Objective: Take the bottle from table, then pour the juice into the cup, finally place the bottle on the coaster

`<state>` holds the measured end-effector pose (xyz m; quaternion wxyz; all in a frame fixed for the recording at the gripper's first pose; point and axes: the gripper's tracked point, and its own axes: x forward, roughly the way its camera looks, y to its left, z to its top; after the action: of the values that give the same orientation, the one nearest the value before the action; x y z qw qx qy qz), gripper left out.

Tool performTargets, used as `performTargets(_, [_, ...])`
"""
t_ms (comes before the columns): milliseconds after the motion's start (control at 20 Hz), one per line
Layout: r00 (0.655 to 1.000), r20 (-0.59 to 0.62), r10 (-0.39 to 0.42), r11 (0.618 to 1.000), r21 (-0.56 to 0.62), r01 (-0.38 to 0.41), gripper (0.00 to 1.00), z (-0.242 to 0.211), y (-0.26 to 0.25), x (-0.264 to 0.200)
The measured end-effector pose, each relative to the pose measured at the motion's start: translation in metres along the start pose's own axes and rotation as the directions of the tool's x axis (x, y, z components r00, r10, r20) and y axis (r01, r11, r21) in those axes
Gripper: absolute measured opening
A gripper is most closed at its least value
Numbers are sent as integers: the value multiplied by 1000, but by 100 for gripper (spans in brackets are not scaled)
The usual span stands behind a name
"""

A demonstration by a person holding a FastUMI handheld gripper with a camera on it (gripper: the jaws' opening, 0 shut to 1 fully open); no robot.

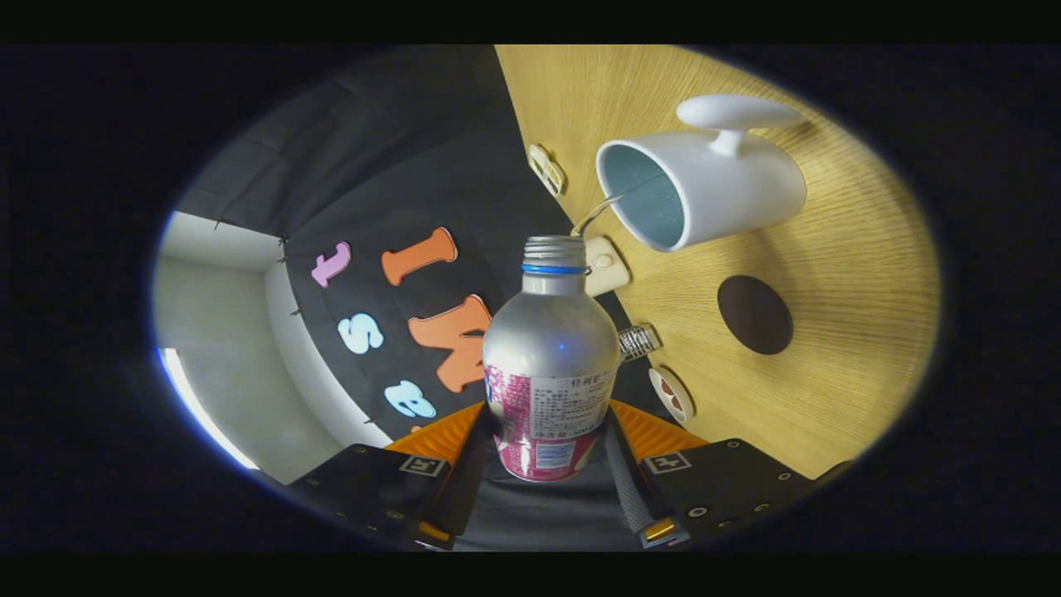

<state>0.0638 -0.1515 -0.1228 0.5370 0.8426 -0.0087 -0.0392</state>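
A silver bottle (551, 348) with a pink label and an uncapped threaded neck sits between my two fingers, and my gripper (549, 439) is shut on its lower body. The view is rolled, so the bottle is tipped toward the wooden table (845, 274). A thin stream of liquid (598, 211) runs from the bottle's mouth toward the white cup (704, 195), whose pale blue inside faces me just beyond the neck. The dark round coaster (754, 314) lies on the table beside the cup, apart from it.
Along the table's edge by the black cloth wall lie several small items: a white box (605, 265), a small card (547, 169), a metal clip (638, 341) and a round white piece (671, 393). A white wall (224, 348) stands past the cloth.
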Motion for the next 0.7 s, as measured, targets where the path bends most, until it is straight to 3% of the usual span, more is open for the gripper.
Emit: performTargets(700, [999, 7, 45, 998, 48, -45, 71, -2, 11, 6])
